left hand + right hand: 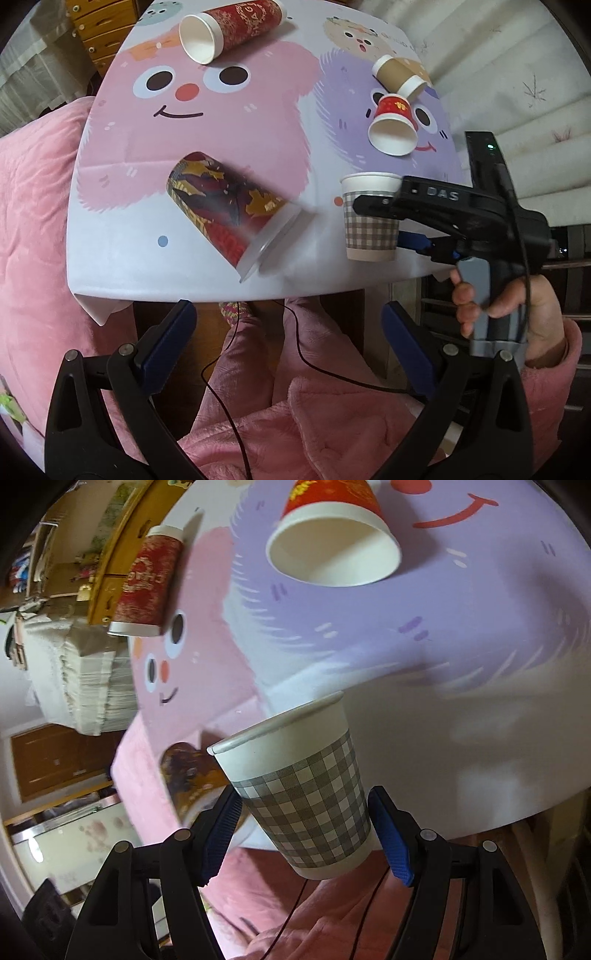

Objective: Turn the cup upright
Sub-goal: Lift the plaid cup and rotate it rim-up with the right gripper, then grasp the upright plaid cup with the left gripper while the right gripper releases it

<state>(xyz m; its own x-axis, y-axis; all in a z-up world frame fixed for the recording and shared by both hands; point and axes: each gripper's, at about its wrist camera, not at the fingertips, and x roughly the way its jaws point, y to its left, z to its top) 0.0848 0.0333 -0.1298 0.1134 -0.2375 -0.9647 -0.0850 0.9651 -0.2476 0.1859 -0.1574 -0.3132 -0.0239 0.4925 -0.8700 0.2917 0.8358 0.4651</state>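
A grey checked paper cup stands upright near the table's front right edge. My right gripper is around it, and in the right wrist view the cup sits between the blue pads, with a small gap at each side. A dark patterned cup lies on its side, blurred, at the front middle. My left gripper is open and empty, below the table's front edge.
Three more cups lie on their sides: a tall red one at the back, a brown one and a small red one at the right. The cartoon tablecloth covers the table. A pink blanket lies left.
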